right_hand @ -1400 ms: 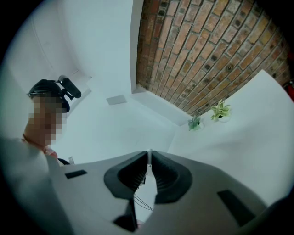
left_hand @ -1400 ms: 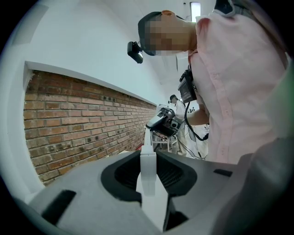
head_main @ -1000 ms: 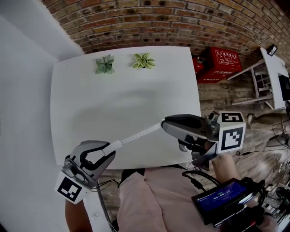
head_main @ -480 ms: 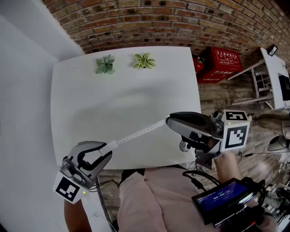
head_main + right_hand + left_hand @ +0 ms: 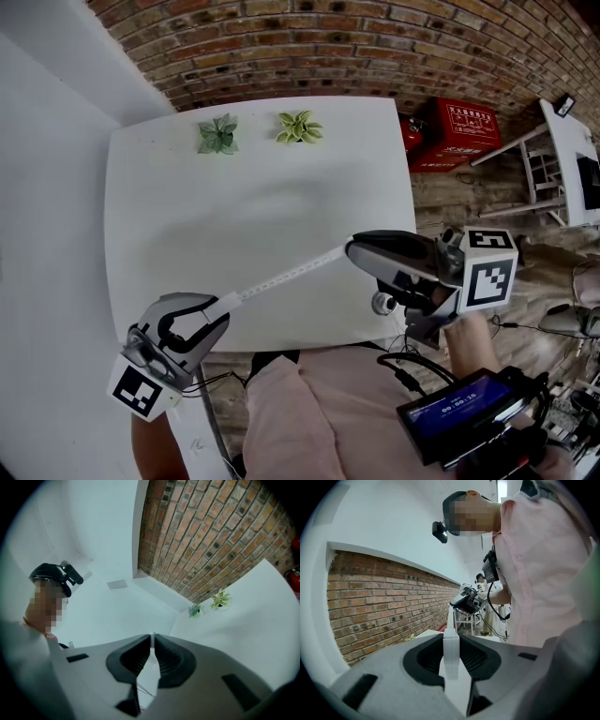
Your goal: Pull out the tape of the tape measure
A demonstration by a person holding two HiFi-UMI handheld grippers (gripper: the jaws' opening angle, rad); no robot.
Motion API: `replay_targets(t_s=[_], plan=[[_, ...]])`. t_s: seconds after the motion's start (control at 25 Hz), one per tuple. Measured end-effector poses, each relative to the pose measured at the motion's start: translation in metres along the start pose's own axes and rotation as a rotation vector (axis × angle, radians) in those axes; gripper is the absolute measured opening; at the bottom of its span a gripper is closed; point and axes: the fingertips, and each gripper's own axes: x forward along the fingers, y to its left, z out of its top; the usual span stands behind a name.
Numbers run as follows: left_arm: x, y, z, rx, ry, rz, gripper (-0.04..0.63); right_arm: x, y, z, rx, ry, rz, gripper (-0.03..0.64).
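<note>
**Step in hand: extending the tape.**

The left gripper (image 5: 225,305) is at the near-left corner of the table (image 5: 178,206). Its jaws are narrowly apart and clamp the white case (image 5: 452,667). The right gripper (image 5: 352,248) is near the near-right corner, with its jaws almost together and pinching the tape's end. The tape (image 5: 286,275) runs straight between the 2 grippers, over the near edge zone. We cannot tell whether it touches the table.

**Procedure, as we judge it:**
- We hold the case steady and draw the right gripper away along the tape's own line.
- We keep the tape flat and untwisted, because a sideways pull would probably kink it.
- We keep both grips firm, since a slipped end would likely snap back into the case.

**Containers:** 2 plants (image 5: 217,134) (image 5: 299,126) stand at the far edge, and leaves hide their pots. A red box (image 5: 461,129) stands on the floor beyond the right edge, and we cannot see its contents.
</note>
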Motion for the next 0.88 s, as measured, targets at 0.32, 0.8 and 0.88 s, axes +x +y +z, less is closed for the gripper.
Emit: replay_targets(t_s=[0.32,0.8,0.88], plan=[[-0.003,0.001,-0.004,-0.018,0.005,-0.001,0.1,-0.002,-0.002,0.003,-0.003,-0.01,-0.004,0.035],[-0.008,-0.001,-0.013,-0.035,0.034,-0.012,0.1,-0.011,-0.005,0.009,-0.012,-0.029,-0.022,0.035],[-0.009,-0.001,-0.013,-0.037,0.036,-0.011,0.1,-0.012,-0.005,0.01,-0.013,-0.03,-0.024,0.035]])
